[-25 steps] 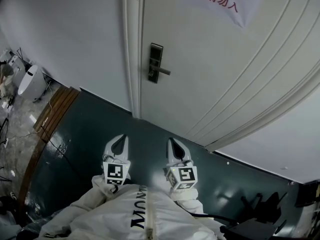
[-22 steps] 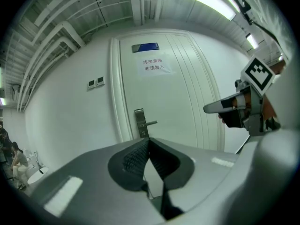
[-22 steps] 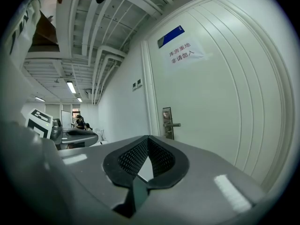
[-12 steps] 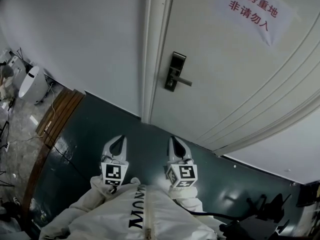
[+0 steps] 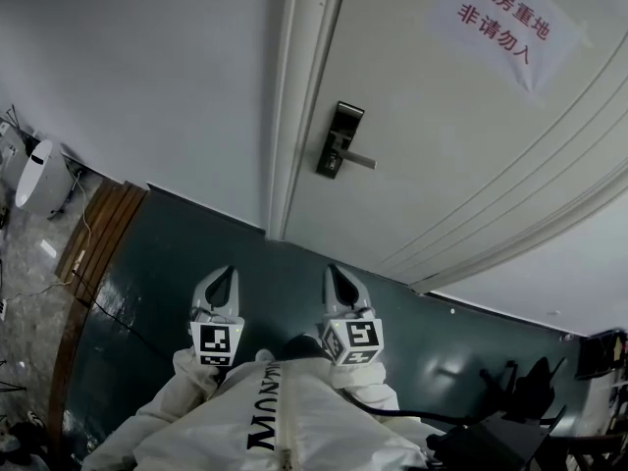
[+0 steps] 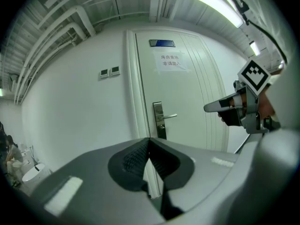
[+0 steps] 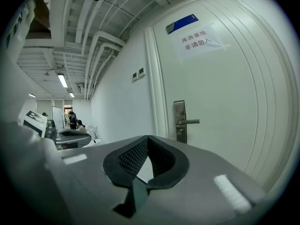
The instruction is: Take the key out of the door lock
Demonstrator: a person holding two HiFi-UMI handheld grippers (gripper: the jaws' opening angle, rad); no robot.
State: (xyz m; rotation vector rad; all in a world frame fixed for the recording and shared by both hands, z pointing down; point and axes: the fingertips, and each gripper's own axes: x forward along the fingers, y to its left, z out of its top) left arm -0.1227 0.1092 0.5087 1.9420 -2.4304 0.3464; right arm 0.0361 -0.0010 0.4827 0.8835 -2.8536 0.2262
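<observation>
The key itself is too small for us to make out, so we're going by the lock plate and its lever handle. They're sitting at the left edge of the white door, below and left of a paper sign with red print. We're holding both grippers well back from it, low over the dark floor. The left gripper is pinching shut on nothing, and the right gripper is doing the same, side by side.
</observation>
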